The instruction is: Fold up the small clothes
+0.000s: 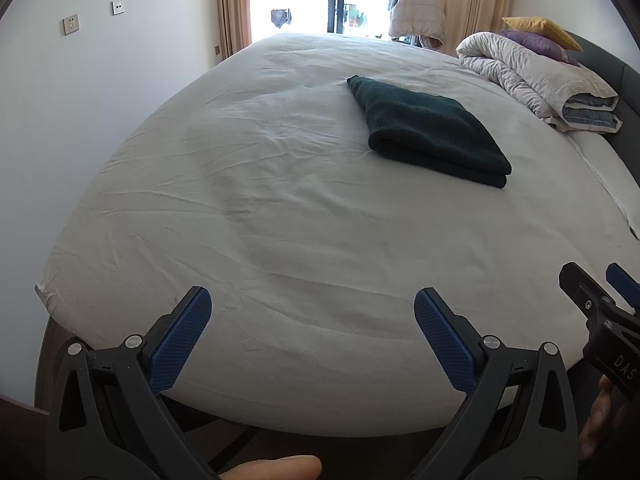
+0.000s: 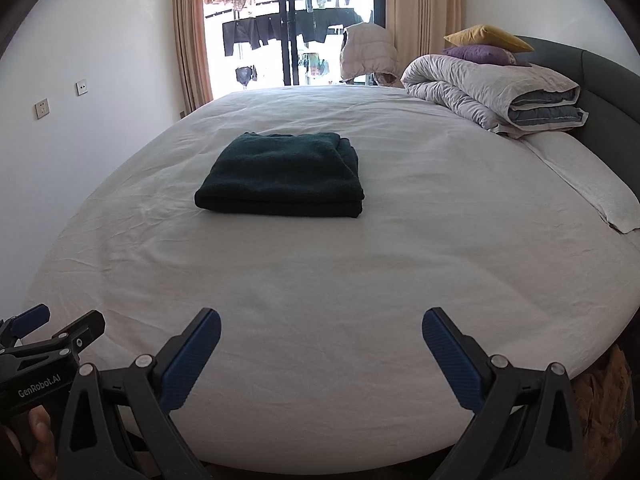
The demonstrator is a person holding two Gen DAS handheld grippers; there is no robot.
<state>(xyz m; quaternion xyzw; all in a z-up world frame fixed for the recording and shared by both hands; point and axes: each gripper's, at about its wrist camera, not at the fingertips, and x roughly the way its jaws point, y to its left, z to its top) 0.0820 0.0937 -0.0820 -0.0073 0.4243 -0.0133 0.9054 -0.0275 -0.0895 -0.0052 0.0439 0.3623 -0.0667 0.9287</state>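
A dark green garment (image 1: 428, 130) lies folded into a neat rectangle on the white bed sheet (image 1: 260, 200); it also shows in the right wrist view (image 2: 280, 174). My left gripper (image 1: 312, 300) is open and empty, held above the near edge of the bed, well short of the garment. My right gripper (image 2: 321, 320) is open and empty too, over the near edge. Each gripper shows at the edge of the other's view: the right one (image 1: 596, 292) and the left one (image 2: 60, 324).
A rolled grey duvet (image 2: 492, 94) with a purple and a yellow pillow (image 2: 486, 38) lies at the far right by the dark headboard (image 2: 600, 80). A window with hanging laundry (image 2: 280, 28) and curtains is behind the bed. A white wall is on the left.
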